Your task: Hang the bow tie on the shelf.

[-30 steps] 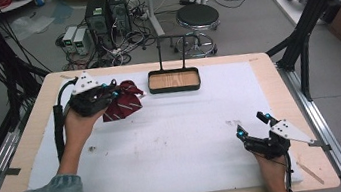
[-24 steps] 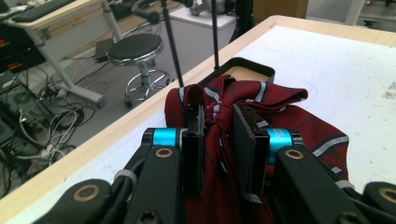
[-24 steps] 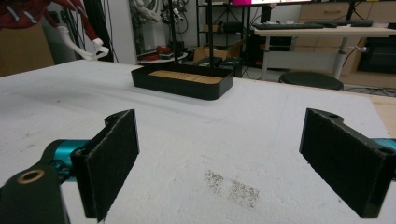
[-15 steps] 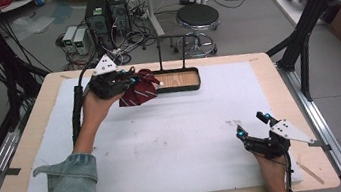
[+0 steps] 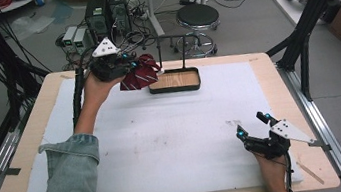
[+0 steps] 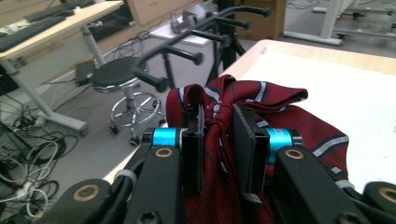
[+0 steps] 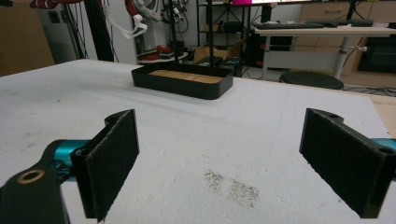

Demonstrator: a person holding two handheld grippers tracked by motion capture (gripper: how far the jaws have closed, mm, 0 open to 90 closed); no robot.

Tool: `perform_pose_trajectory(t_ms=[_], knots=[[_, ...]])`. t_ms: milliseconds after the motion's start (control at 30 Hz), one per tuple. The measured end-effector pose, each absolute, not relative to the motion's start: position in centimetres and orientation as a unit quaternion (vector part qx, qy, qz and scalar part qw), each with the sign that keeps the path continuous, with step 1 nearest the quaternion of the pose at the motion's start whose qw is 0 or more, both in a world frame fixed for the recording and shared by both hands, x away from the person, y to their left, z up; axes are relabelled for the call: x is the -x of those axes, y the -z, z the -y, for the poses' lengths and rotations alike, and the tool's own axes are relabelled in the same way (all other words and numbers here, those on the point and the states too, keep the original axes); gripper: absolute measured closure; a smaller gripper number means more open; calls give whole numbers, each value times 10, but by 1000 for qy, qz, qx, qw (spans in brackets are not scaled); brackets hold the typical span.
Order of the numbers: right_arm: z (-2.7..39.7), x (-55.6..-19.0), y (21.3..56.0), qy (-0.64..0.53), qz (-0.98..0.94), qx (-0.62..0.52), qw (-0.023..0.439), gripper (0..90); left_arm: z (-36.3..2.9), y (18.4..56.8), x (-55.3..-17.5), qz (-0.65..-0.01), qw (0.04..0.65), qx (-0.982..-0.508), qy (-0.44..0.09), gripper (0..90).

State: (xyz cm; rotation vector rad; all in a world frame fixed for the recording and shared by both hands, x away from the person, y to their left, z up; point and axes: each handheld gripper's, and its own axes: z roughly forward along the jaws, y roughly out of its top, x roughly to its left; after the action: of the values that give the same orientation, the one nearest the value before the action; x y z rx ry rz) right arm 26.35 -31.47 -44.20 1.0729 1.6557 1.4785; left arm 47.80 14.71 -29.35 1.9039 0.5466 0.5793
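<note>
At lower right of the high view, the right gripper [image 5: 253,125] rests on the white mat [image 5: 175,141], its jaws spread wide with nothing between them; the right gripper view shows the two pads standing apart over bare mat. Farther back, at upper left of the frame, the left gripper [image 5: 129,61] is clenched on a bunched red striped tie [image 5: 139,75], held off the table just left of the black tray [image 5: 174,81] with its wooden floor and upright black rack [image 5: 177,44]. In the left gripper view the pads pinch the tie [image 6: 219,121] at its gathered middle, loose folds spilling to either side. The step appears to be carrying the tie to the rack; a good finish likely means keeping the pinch firm, lifting the cloth over a bar and letting both ends hang evenly before releasing.
</note>
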Motion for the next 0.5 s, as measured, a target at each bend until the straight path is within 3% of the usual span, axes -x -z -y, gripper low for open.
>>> perform_pose_trajectory(t_ms=[500], knots=[[315, -264, 442, -565, -635, -409, 332, 109, -140, 285, -507, -241, 511, -784, -256, 741]])
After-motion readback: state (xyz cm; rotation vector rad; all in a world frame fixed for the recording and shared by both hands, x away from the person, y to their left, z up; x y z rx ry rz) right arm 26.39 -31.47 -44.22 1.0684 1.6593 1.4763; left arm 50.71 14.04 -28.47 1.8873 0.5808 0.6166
